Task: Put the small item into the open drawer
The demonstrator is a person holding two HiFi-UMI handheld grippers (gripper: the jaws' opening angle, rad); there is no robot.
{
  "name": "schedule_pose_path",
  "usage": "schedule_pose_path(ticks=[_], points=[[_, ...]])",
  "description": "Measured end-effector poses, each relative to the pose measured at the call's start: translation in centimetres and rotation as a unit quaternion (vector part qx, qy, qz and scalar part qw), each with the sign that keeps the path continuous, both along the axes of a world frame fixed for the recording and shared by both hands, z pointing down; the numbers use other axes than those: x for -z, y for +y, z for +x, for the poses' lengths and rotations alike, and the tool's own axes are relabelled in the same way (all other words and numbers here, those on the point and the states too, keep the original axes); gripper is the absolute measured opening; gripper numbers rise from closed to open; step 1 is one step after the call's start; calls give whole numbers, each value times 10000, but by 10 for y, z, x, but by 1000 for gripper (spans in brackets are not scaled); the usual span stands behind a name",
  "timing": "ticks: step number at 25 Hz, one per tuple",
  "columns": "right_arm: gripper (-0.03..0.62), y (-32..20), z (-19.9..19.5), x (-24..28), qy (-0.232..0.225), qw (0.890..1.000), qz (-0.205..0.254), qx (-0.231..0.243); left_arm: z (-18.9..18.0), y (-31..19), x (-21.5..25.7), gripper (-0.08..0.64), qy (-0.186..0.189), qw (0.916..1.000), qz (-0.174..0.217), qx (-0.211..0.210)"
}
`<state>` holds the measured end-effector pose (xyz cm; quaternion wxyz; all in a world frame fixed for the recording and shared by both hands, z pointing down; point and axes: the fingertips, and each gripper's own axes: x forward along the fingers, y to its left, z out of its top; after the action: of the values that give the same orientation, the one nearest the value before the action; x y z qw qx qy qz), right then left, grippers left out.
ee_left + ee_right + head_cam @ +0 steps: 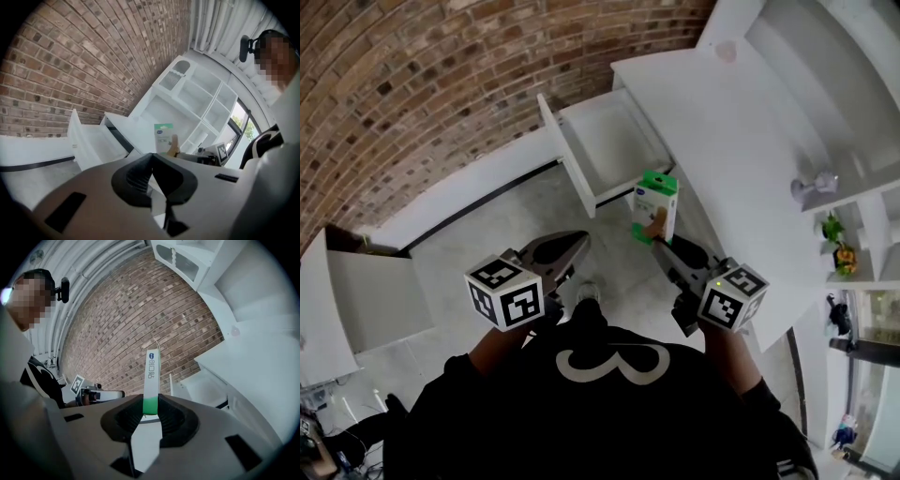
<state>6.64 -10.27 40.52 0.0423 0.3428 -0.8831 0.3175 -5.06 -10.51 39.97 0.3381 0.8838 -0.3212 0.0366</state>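
Observation:
A small white and green box (656, 208) hangs in the air just in front of the open white drawer (614, 145), with my right gripper (660, 244) shut on its lower end. The right gripper view shows the box (151, 376) edge-on and upright, pinched between the two dark pads of that gripper (151, 403), and the drawer (201, 389) lies beyond to the right. My left gripper (574, 246) hovers to the left of the box, below the drawer's front. In its own view the left gripper (151, 158) has its jaws touching with nothing between them.
The drawer juts from a white desk (741, 141) against a brick wall (422, 84). A shelf unit at the right holds a small plant (837, 246) and a silvery object (814, 186). A low white cabinet (370, 300) stands at the left, on a grey floor (487, 239).

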Motion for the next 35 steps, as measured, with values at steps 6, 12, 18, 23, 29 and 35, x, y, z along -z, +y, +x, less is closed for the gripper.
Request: schedule_pose_path(ticks=[6, 12, 18, 23, 29, 35], points=[[96, -46, -22, -6, 168, 9998, -33, -30, -26, -48, -10, 2, -27, 10000, -61, 22], [96, -69, -31, -18, 349, 9993, -92, -27, -39, -67, -14, 2, -29, 9999, -45, 101], [95, -96, -42, -22, 429, 9990, -114, 35, -51, -81, -19, 2, -80, 9995, -118, 294], [96, -125, -48, -37, 606, 9979, -229, 70, -59, -98, -18, 2, -80, 9989, -114, 447], [97, -170, -59, -62, 1004, 9942, -321, 222, -74, -129, -22, 2, -152, 9972, -213, 699], [97, -215, -72, -85, 1244, 9900, -524, 419, -88, -164, -22, 2, -172, 9949, -307, 944]])
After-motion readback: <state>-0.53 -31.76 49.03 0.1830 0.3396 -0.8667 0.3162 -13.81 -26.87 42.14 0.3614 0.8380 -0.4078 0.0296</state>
